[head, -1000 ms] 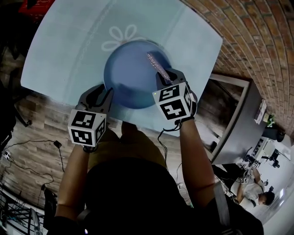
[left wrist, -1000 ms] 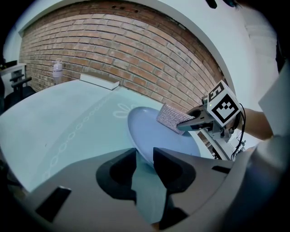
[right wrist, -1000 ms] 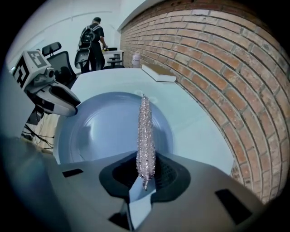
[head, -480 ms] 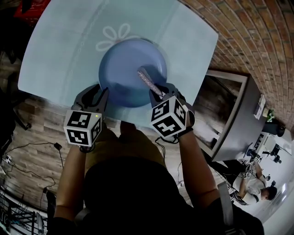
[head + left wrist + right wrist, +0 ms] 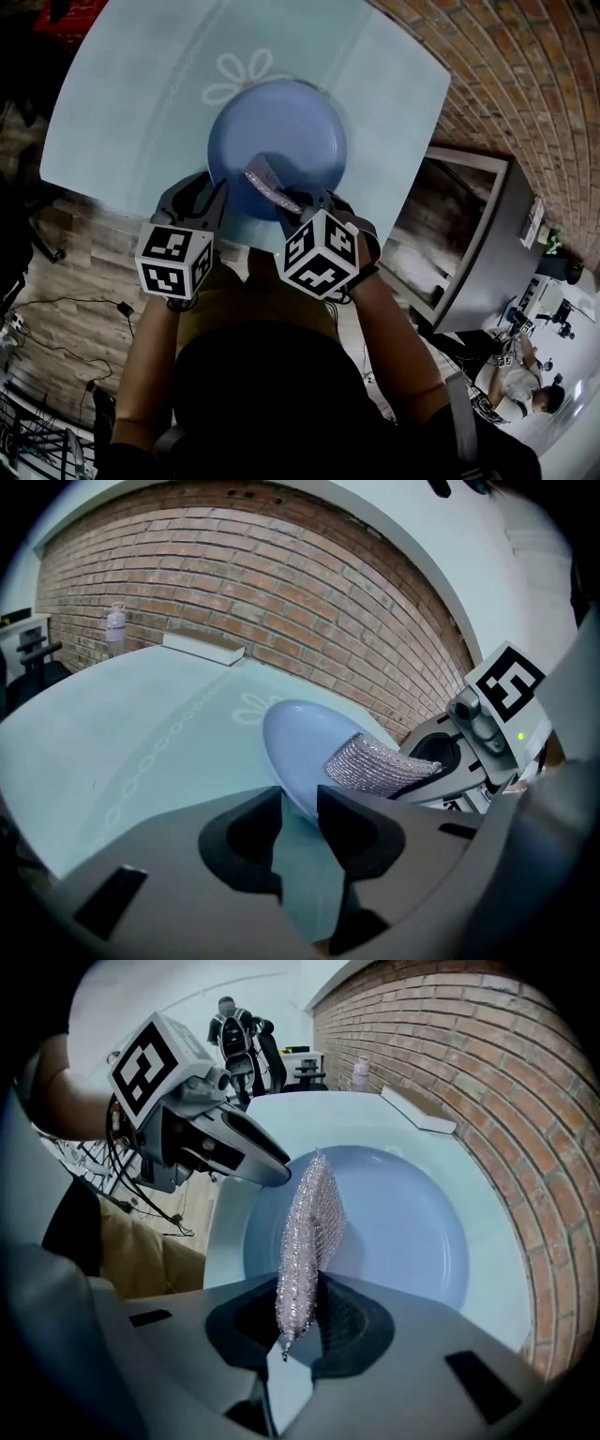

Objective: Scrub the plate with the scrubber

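Note:
A blue plate (image 5: pixel 291 131) lies on the pale blue table (image 5: pixel 141 94), near its front edge. My left gripper (image 5: pixel 217 192) is shut on the plate's near-left rim, and the rim (image 5: pixel 295 742) runs in between its jaws. My right gripper (image 5: pixel 298 202) points steeply down over the plate's near side, shut on a silvery mesh scrubber (image 5: pixel 265 183). The scrubber (image 5: pixel 309 1222) sticks out from the right gripper (image 5: pixel 300 1312) over the plate (image 5: pixel 403 1232), and its far end lies by the left gripper's fingers. The scrubber (image 5: pixel 375 766) also shows beside the left gripper (image 5: pixel 300 803).
A white flower print (image 5: pixel 239 75) marks the cloth behind the plate. A white bottle (image 5: pixel 115 628) and a flat white box (image 5: pixel 203 647) sit at the table's far end by the brick wall (image 5: pixel 281 592). A dark cabinet (image 5: pixel 469 244) stands to the right; cables lie on the wooden floor.
My right gripper has swept the scrubber from the plate's far right across to its near left, turning as it went. The left gripper has stayed on the rim.

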The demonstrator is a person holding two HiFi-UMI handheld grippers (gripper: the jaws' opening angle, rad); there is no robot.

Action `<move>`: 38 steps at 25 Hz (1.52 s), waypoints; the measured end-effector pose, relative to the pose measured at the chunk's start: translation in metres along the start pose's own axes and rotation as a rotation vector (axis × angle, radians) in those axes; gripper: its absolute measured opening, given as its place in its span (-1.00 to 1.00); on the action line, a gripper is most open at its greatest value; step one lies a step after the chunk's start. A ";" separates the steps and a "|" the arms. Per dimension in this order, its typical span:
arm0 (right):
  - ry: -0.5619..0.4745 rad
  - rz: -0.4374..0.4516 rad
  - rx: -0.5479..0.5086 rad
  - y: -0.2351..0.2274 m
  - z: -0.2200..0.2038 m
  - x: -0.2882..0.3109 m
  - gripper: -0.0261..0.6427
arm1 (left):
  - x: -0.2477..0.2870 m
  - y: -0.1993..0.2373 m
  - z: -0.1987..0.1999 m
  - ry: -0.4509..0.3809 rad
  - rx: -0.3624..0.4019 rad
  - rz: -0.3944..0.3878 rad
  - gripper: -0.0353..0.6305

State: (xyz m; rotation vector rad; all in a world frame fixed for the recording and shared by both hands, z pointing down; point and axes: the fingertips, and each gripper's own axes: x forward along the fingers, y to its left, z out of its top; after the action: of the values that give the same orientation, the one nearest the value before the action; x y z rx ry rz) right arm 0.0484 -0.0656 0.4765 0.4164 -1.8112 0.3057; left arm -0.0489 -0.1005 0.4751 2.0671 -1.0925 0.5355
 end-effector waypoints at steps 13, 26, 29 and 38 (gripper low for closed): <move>-0.065 -0.056 -0.002 -0.038 0.039 0.010 -0.67 | 0.001 -0.004 0.000 -0.002 -0.005 0.006 -0.52; -0.010 -0.197 0.004 -0.098 0.029 0.008 -0.67 | 0.000 -0.005 -0.001 -0.001 -0.005 0.000 -0.52; 0.045 -0.206 0.003 -0.111 0.013 0.005 -0.67 | 0.000 -0.005 0.001 -0.002 -0.005 0.000 -0.52; 0.228 -0.105 -0.020 -0.097 -0.035 -0.009 -0.67 | -0.001 -0.003 0.001 0.003 -0.003 -0.008 -0.52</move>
State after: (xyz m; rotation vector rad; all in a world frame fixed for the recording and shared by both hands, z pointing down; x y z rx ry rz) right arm 0.1230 -0.1377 0.4772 0.4423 -1.5631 0.2515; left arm -0.0466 -0.0992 0.4728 2.0666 -1.0819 0.5324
